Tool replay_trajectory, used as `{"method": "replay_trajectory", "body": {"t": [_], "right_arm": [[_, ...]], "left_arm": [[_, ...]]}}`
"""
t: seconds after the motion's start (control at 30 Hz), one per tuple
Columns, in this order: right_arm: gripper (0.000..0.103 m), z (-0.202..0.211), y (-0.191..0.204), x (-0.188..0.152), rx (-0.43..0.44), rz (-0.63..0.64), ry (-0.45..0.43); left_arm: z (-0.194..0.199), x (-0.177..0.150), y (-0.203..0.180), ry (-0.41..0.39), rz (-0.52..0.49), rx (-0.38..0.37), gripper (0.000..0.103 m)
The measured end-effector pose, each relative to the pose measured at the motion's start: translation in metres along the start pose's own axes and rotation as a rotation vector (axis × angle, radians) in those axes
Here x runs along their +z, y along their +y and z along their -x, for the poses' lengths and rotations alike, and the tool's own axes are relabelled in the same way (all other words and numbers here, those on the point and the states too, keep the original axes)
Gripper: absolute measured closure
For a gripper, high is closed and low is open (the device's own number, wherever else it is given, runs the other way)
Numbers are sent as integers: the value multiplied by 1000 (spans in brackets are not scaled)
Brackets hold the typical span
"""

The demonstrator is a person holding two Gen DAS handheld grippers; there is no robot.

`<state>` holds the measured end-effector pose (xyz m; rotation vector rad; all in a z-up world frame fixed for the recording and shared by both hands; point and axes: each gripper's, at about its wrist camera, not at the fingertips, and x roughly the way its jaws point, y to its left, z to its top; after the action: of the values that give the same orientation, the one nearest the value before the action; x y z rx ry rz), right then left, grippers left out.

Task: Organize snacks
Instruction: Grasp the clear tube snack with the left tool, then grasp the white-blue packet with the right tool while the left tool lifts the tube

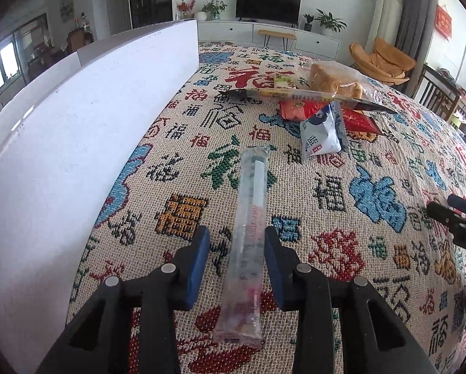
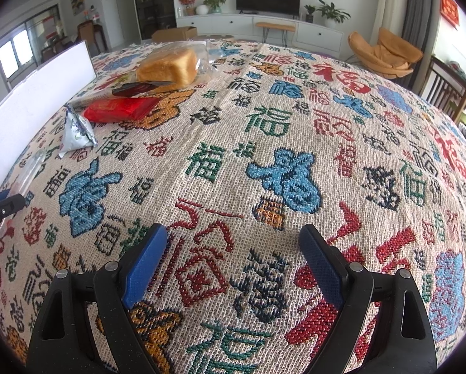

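The left hand-held gripper has its blue pads on either side of a long clear-wrapped snack stick lying on the patterned cloth; the right pad touches the wrapper, a gap shows at the left one, so it is not clamped. The right hand-held gripper is spread wide and empty above bare cloth. A white board walls the left edge. The remaining snacks, a bread bag, red packet and white-blue pouch, cluster farther back.
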<state>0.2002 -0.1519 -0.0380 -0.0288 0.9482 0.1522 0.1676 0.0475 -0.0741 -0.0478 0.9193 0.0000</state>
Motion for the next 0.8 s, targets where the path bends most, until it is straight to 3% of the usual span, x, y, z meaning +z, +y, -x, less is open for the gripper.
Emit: {"method": "replay_trajectory", "body": {"t": [0.03, 0.13, 0.2, 0.27, 0.37, 0.5, 0.53, 0.57, 0.63, 0.8], "right_arm": [[14, 1, 3, 4, 42, -2, 16], [17, 11, 33, 26, 282, 54, -19], [16, 12, 65, 44, 351, 132, -35], [17, 0, 100, 61, 418, 205, 7], [17, -22, 143, 79, 372, 314, 16], [21, -55, 163, 91, 326, 323, 68], [58, -59, 160, 92, 333, 310, 78], [57, -60, 157, 92, 335, 289, 86], [72, -55, 145, 92, 369, 221, 87], [76, -10, 120, 85, 412, 159, 48]], "left_arm": [[1, 0, 4, -4, 20, -15, 83], [3, 0, 20, -13, 107, -101, 85], [3, -1, 27, -19, 147, -129, 85], [4, -2, 31, -23, 168, -147, 85], [7, -3, 31, -41, 175, -157, 85], [10, -3, 30, -55, 180, -185, 85], [11, -3, 31, -60, 184, -191, 85], [12, -3, 32, -65, 189, -198, 85], [14, -3, 35, -80, 204, -215, 85], [23, -4, 40, -117, 239, -262, 85]]}}
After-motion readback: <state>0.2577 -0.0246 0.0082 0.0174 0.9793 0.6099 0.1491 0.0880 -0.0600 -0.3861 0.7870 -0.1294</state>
